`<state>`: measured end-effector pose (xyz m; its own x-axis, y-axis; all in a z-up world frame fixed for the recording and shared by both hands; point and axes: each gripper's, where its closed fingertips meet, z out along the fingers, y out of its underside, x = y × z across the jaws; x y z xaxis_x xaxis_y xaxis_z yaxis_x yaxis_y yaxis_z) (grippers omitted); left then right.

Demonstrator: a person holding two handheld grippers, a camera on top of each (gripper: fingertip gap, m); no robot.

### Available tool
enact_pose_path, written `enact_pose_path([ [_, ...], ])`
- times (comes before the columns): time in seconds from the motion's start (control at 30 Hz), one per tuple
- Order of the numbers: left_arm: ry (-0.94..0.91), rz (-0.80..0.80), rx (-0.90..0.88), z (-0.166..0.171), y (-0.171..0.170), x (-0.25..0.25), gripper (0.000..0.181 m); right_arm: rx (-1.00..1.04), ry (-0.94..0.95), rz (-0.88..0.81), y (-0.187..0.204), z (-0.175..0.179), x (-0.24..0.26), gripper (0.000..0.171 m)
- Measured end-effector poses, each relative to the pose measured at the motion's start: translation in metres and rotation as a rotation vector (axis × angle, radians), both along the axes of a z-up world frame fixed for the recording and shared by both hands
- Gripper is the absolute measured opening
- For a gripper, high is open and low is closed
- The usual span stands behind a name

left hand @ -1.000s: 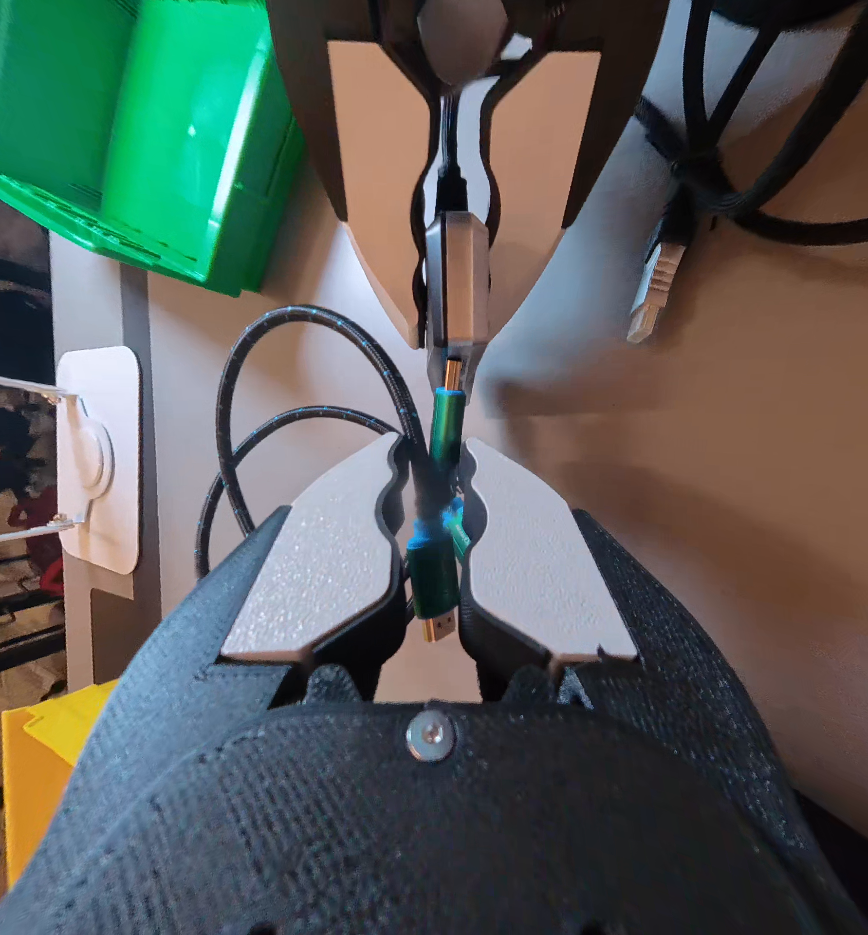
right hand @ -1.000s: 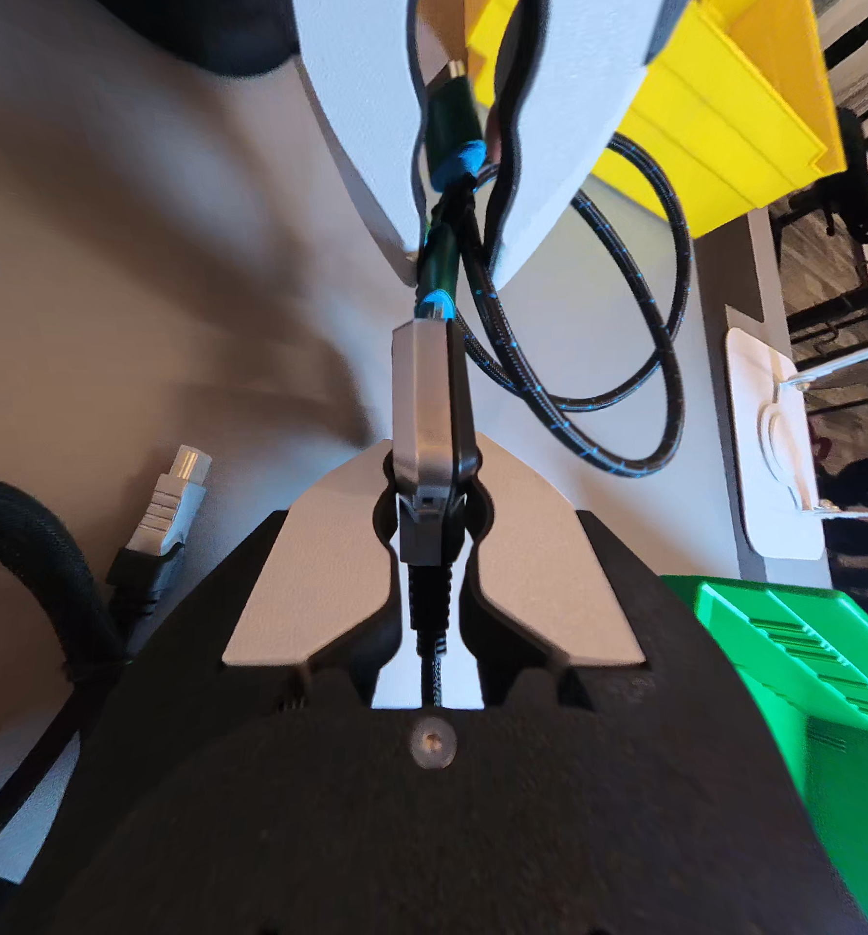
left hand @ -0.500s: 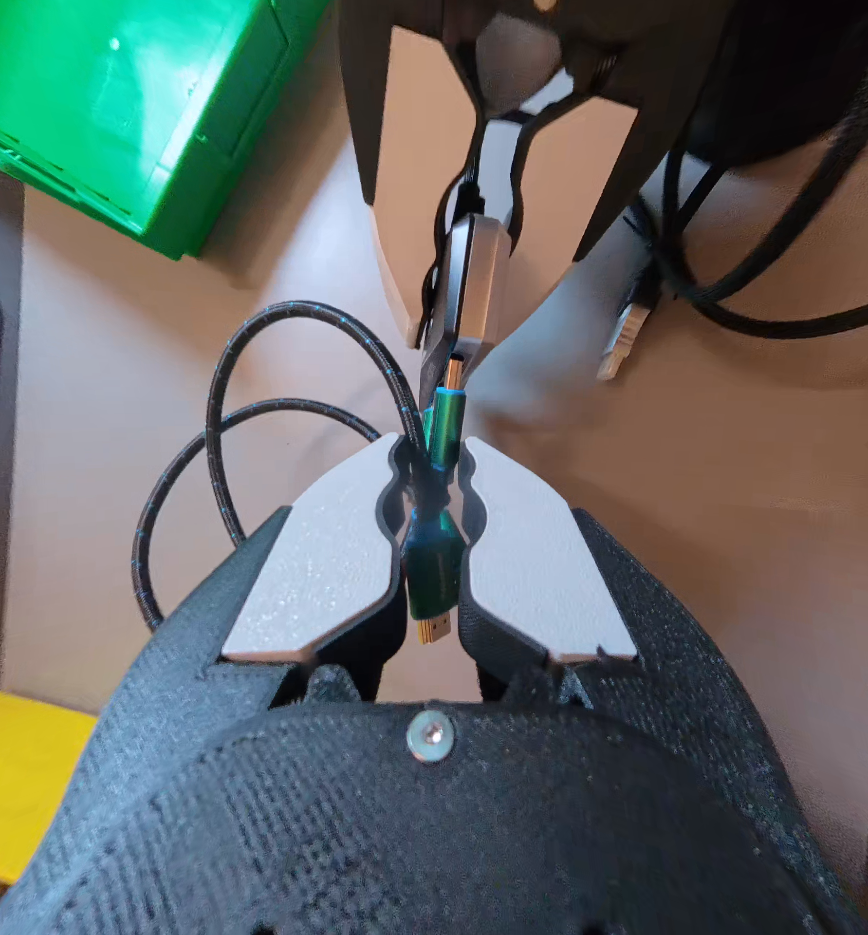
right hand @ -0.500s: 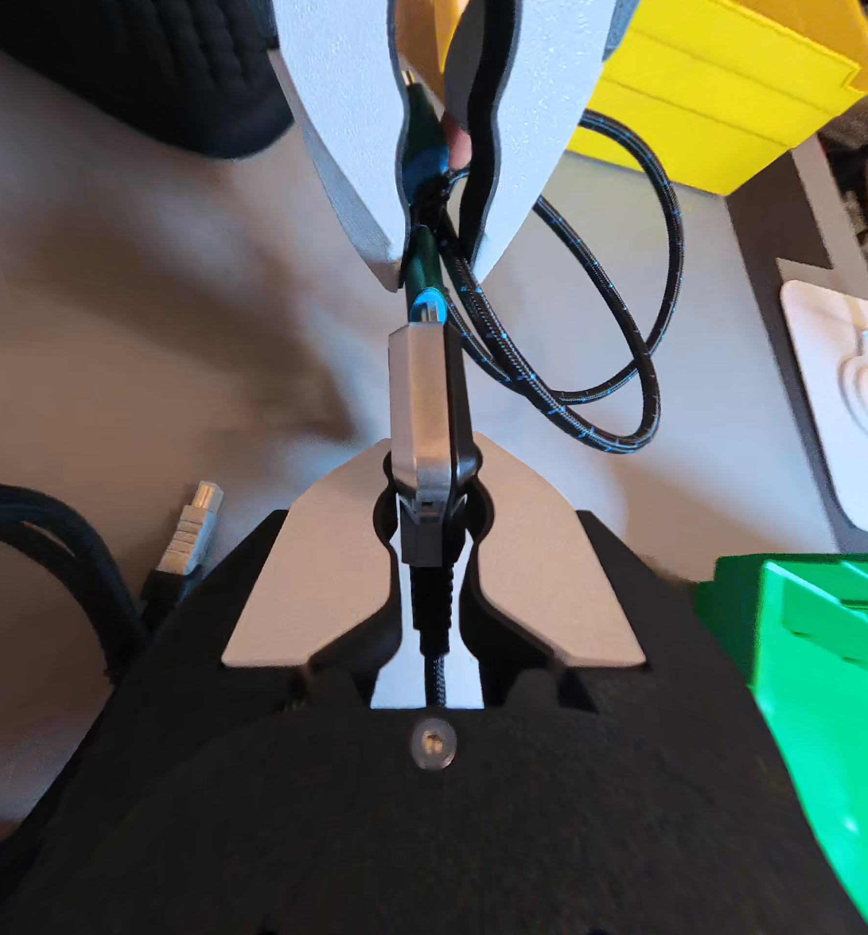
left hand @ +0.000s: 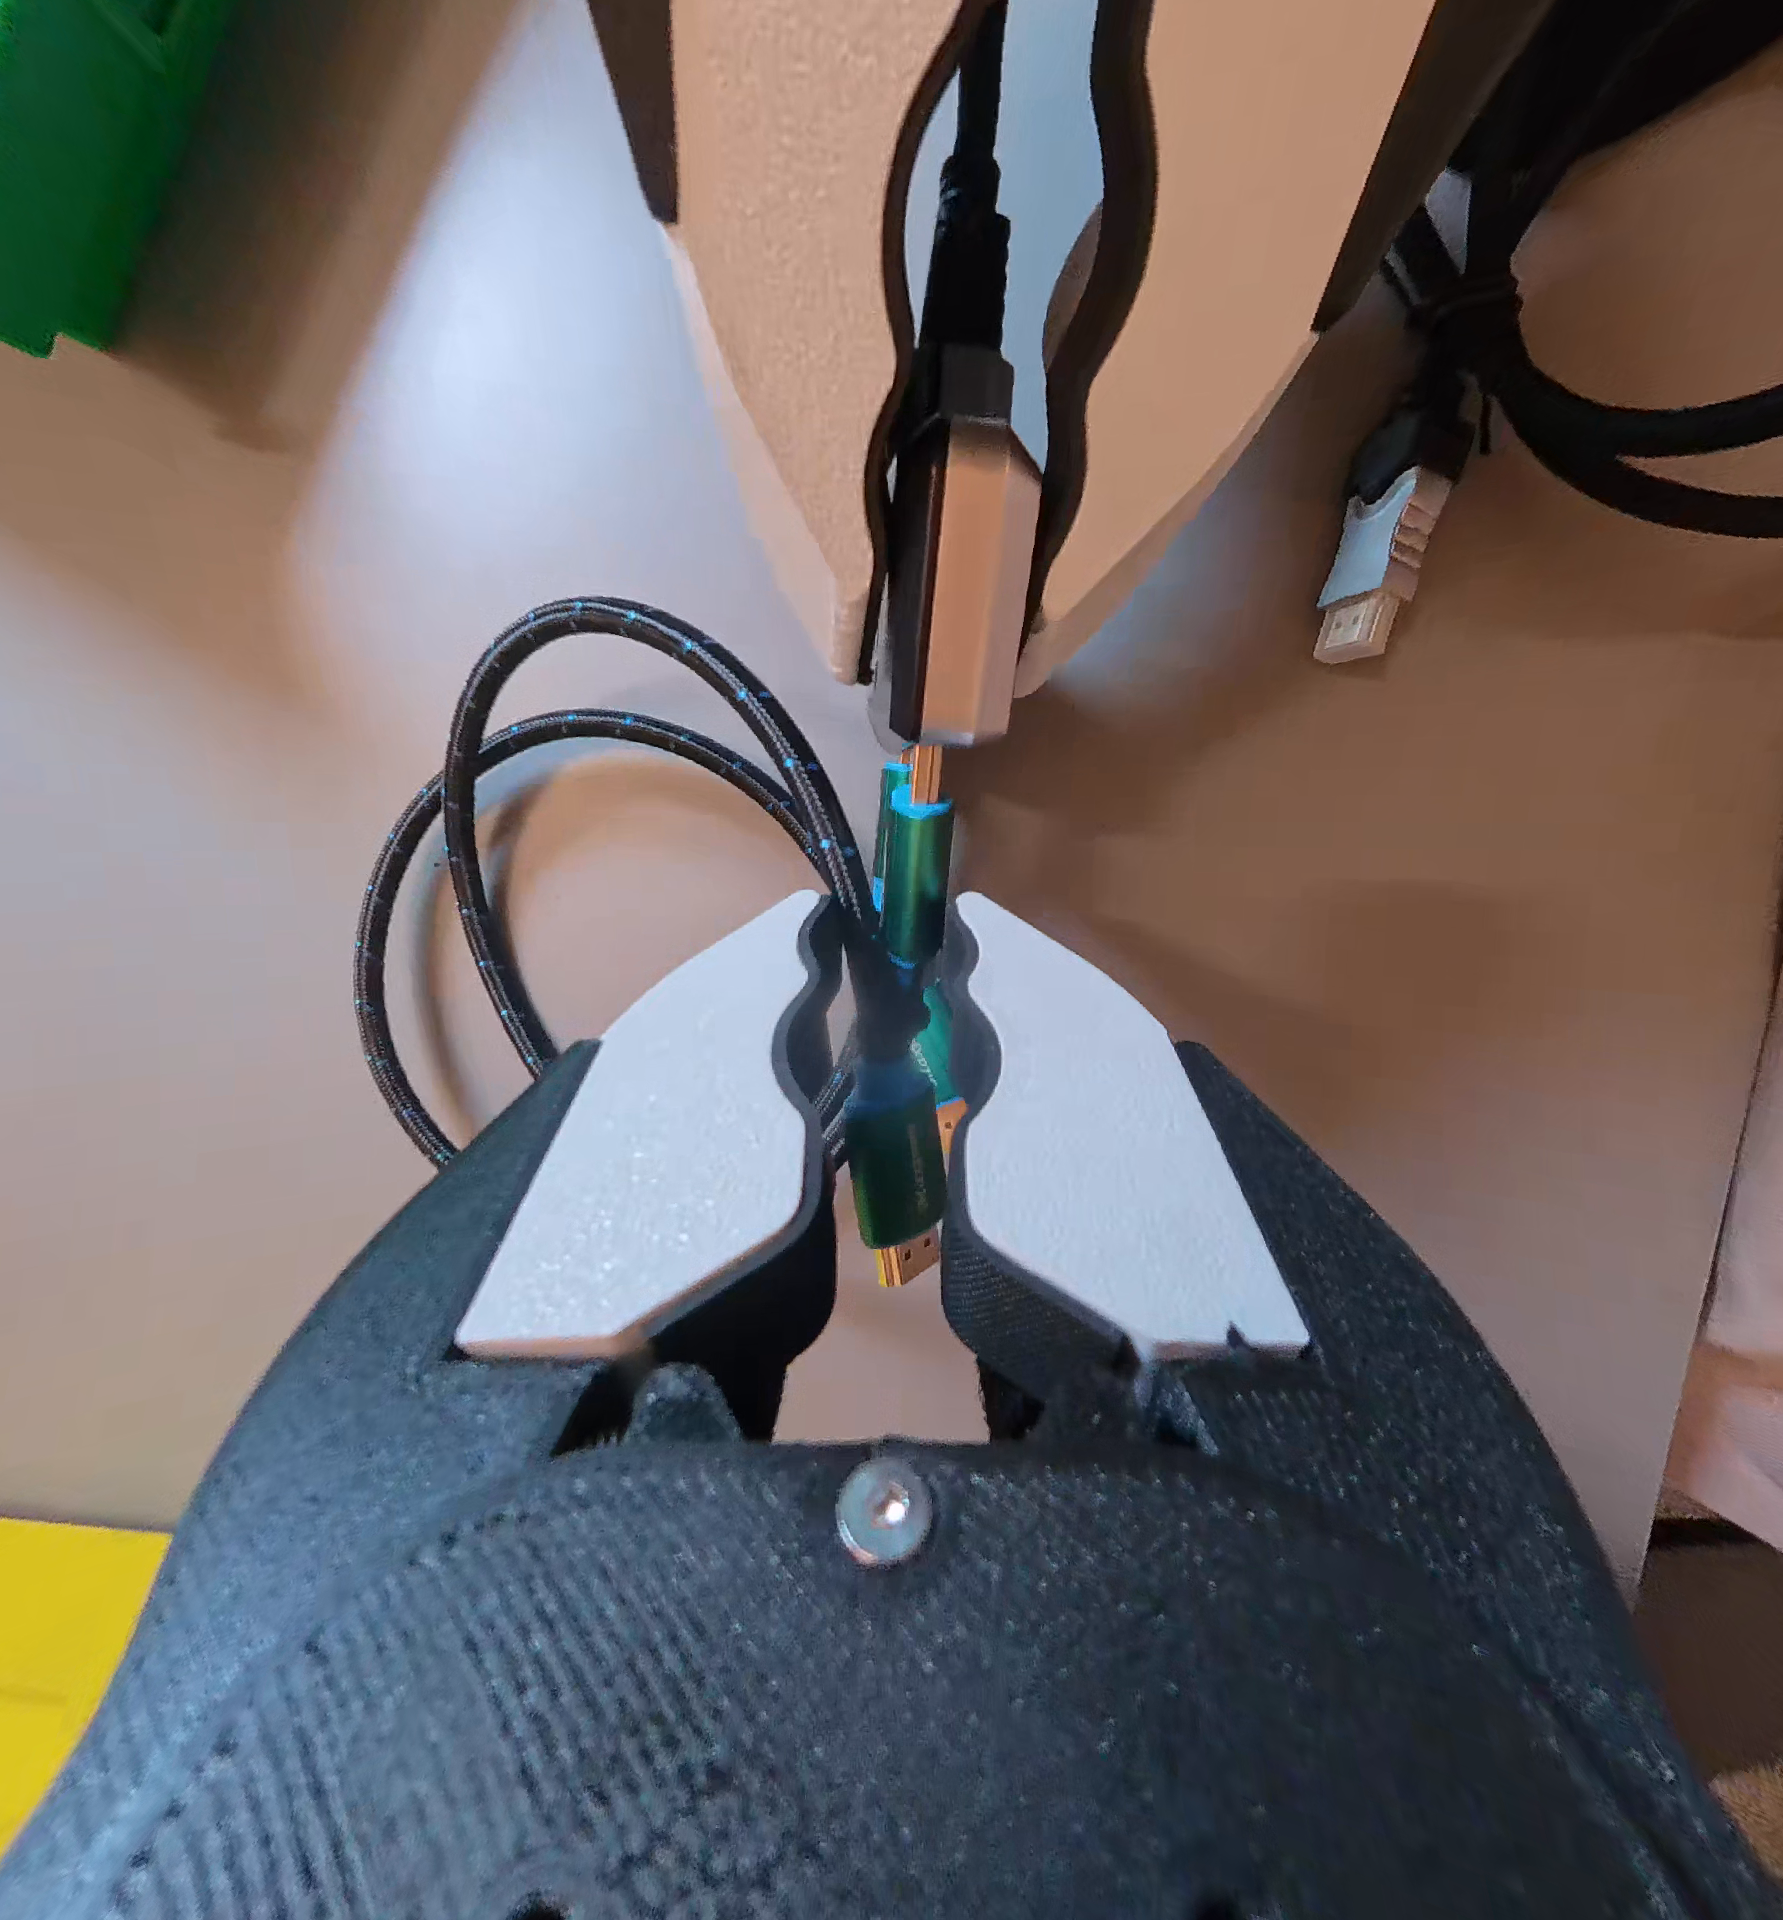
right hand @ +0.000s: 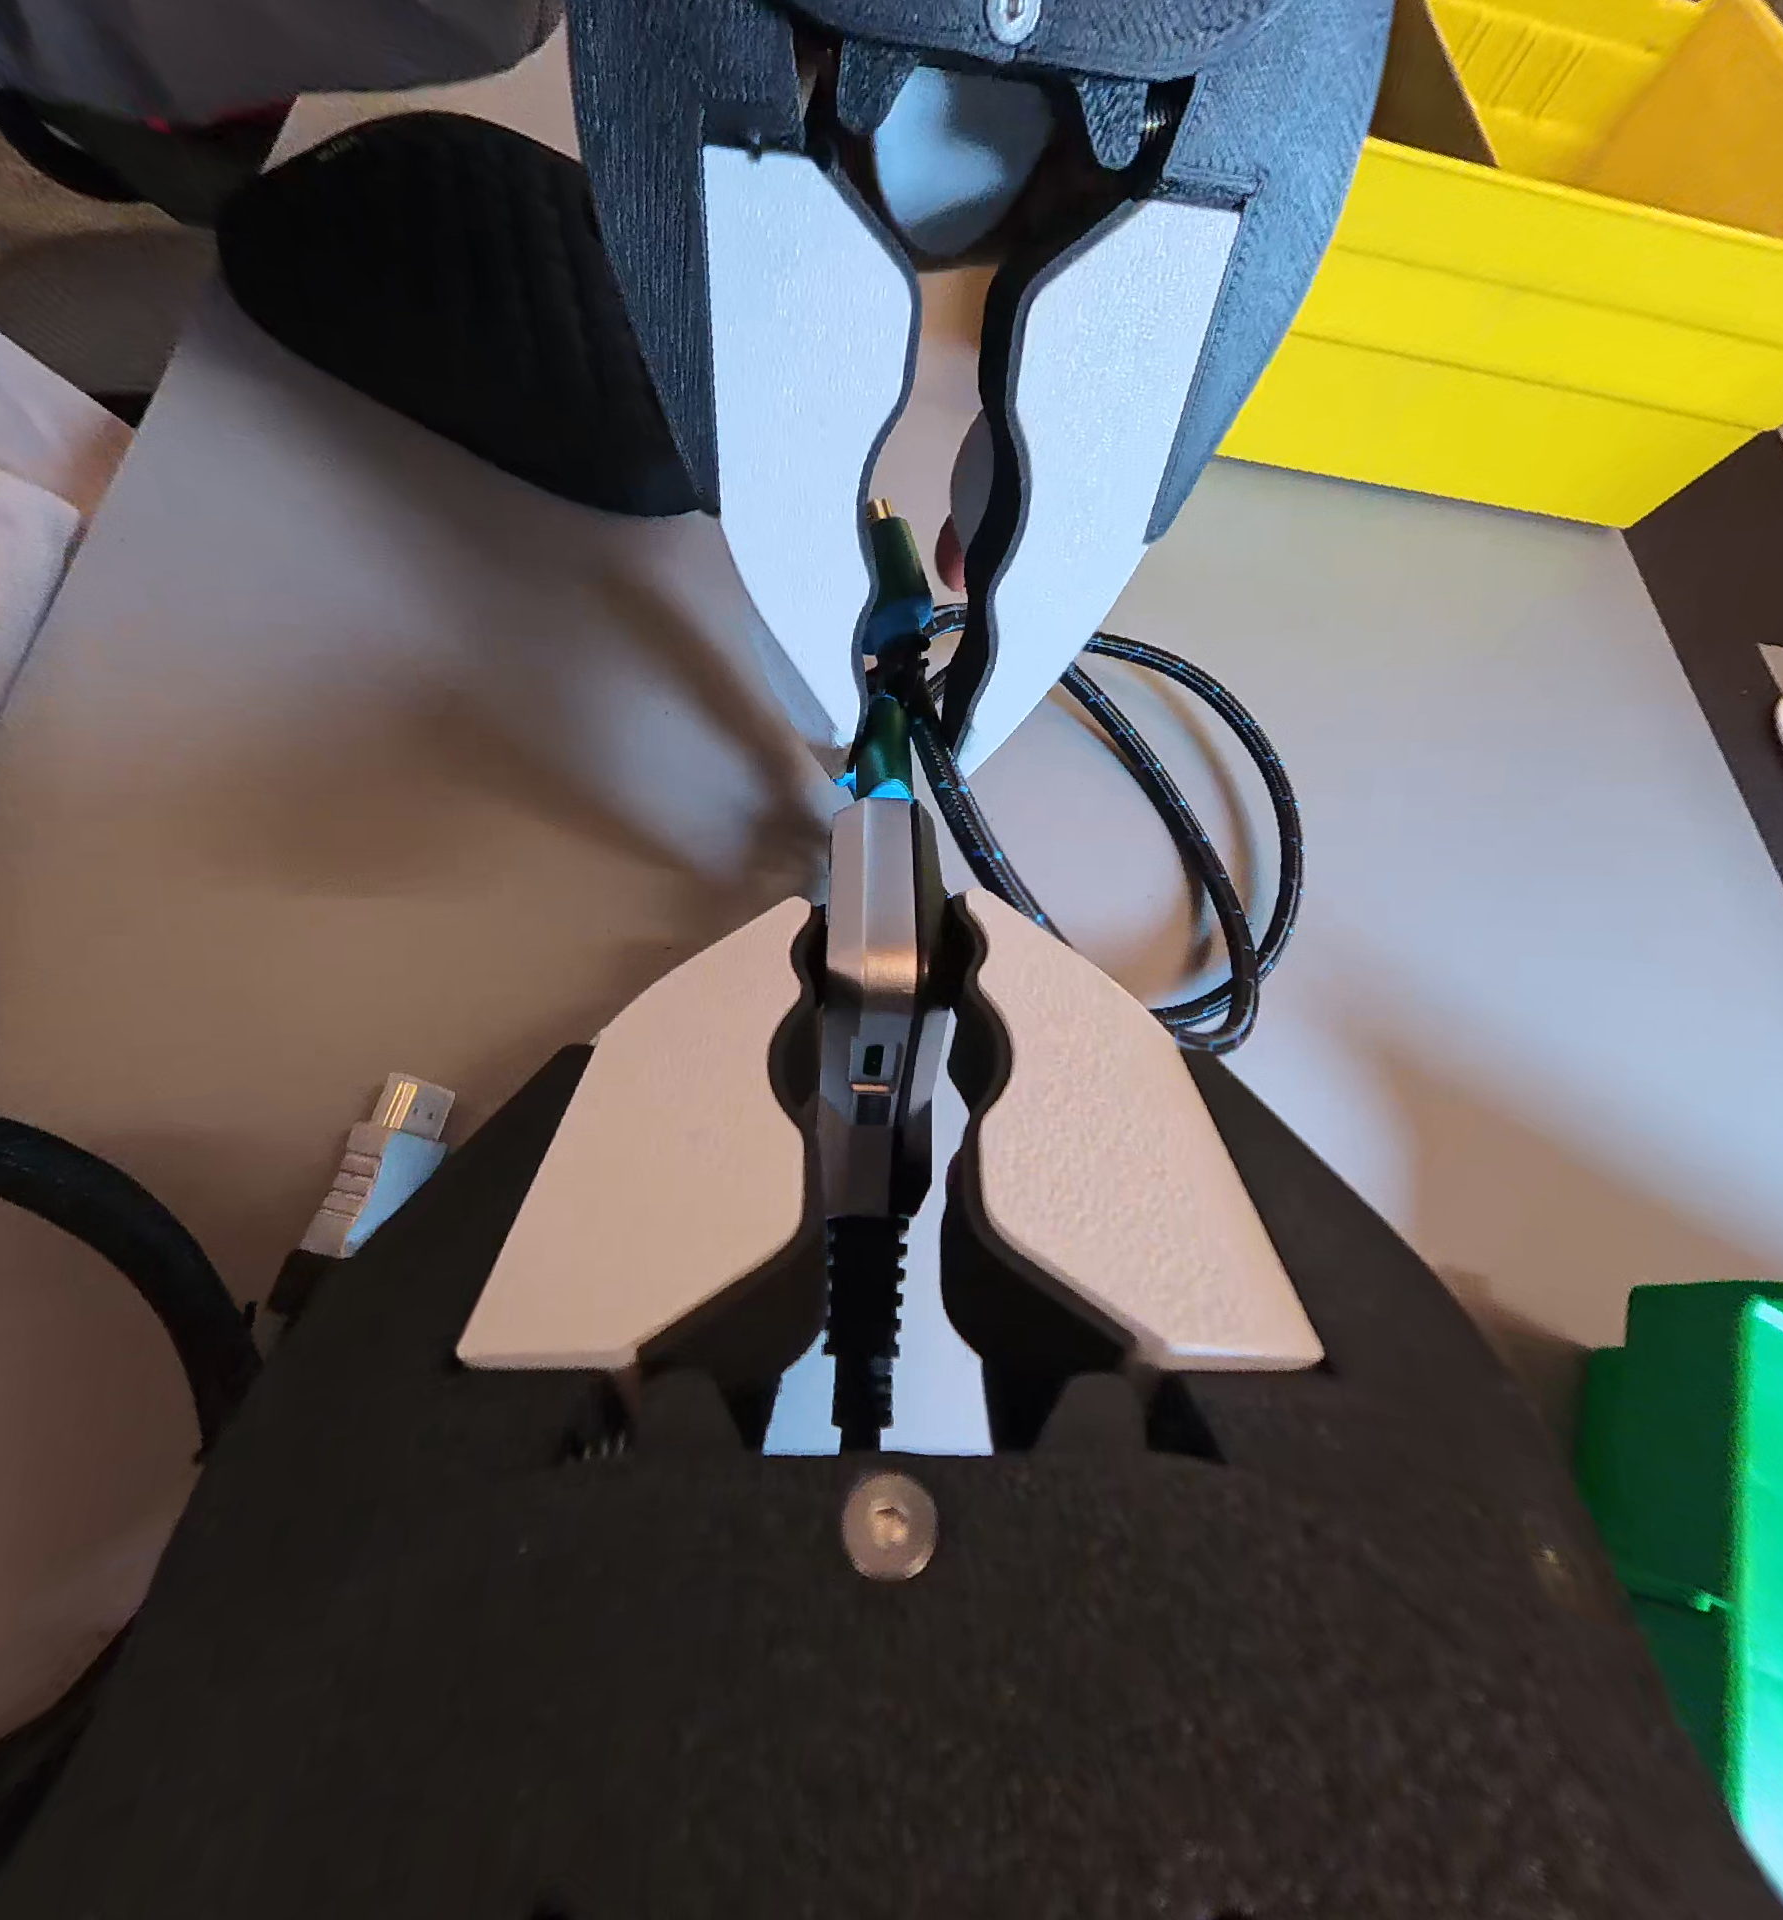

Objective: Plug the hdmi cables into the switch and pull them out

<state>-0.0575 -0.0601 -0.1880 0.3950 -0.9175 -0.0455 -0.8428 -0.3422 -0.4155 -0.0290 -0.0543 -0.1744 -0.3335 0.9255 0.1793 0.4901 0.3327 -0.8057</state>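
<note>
Two green metallic plugs (left hand: 913, 871), braided cable (left hand: 596, 717), perhaps nylon.

Grey switch (left hand: 954, 582) end-on to green HDMI plug (left hand: 913, 873), gold tip partly inserted.

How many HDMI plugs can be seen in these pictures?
3. One green plug held in the left gripper meets the switch. A second green plug hangs between its fingers. A grey plug lies on the table. Others may be hidden.
</note>
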Motion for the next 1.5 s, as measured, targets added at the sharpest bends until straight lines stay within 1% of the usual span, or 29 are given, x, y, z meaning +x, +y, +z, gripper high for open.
enact_pose_path([
  [0.07, 0.05, -0.016, 0.001, 0.0, 0.0, -0.001, 0.019, 0.012, 0.003, 0.005, 0.0, 0.0, -0.001, 0.021],
  [0.13, 0.064, -0.027, -0.006, 0.001, 0.001, -0.001, 0.018, 0.015, 0.013, 0.005, 0.0, 0.001, -0.001, 0.021],
  [0.3, -0.058, -0.024, -0.01, 0.012, 0.005, 0.005, 0.017, 0.029, 0.035, 0.01, 0.003, 0.01, 0.003, 0.021],
  [0.4, -0.046, -0.032, 0.034, 0.016, 0.008, 0.004, 0.018, 0.065, 0.028, 0.007, 0.005, 0.013, 0.002, 0.021],
  [0.53, -0.048, -0.039, 0.047, 0.028, 0.008, 0.005, 0.018, 0.097, 0.038, 0.008, 0.006, 0.022, 0.003, 0.021],
  [0.6, -0.002, -0.037, 0.062, 0.032, 0.01, 0.004, 0.018, 0.118, 0.026, 0.001, 0.007, 0.023, 0.003, 0.021],
  [0.67, 0.099, -0.049, 0.072, 0.03, 0.01, 0.001, 0.018, 0.141, 0.017, 0.001, 0.006, 0.021, 0.0, 0.02],
  [0.7, 0.147, -0.056, 0.066, 0.029, 0.009, -0.001, 0.018, 0.119, 0.031, 0.002, 0.003, 0.023, -0.001, 0.02],
  [0.87, 0.202, -0.06, 0.054, 0.033, 0.007, -0.002, 0.018, 0.117, 0.042, -0.02, 0.002, 0.025, -0.002, 0.02],
  [0.9, 0.17, -0.055, 0.048, 0.036, 0.006, 0.0, 0.018, 0.091, 0.061, -0.019, 0.002, 0.029, -0.001, 0.02],
  [0.97, 0.032, -0.026, 0.045, 0.047, 0.007, 0.009, 0.017, 0.019, 0.131, -0.023, 0.003, 0.038, 0.001, 0.02],
  [1.0, -0.006, -0.016, 0.049, 0.05, 0.008, 0.01, 0.018, 0.002, 0.154, -0.018, 0.004, 0.041, 0.002, 0.02],
  [1.1, -0.029, -0.021, 0.088, 0.051, 0.009, 0.011, 0.018, 0.017, 0.168, -0.019, 0.004, 0.04, 0.002, 0.02],
  [1.23, -0.084, -0.01, 0.095, 0.048, 0.006, 0.01, 0.018, 0.02, 0.165, -0.016, 0.001, 0.037, 0.0, 0.02],
  [1.37, -0.097, -0.022, 0.277, 0.05, 0.012, 0.006, 0.02, 0.103, 0.179, -0.054, 0.005, 0.039, -0.004, 0.02],
  [1.43, -0.196, 0.006, 0.372, 0.062, 0.016, 0.007, 0.024, 0.145, 0.211, -0.079, 0.007, 0.046, -0.004, 0.02],
  [1.5, -0.351, 0.079, 0.493, 0.091, 0.022, 0.001, 0.03, 0.202, 0.23, -0.122, 0.015, 0.052, -0.002, 0.021],
])
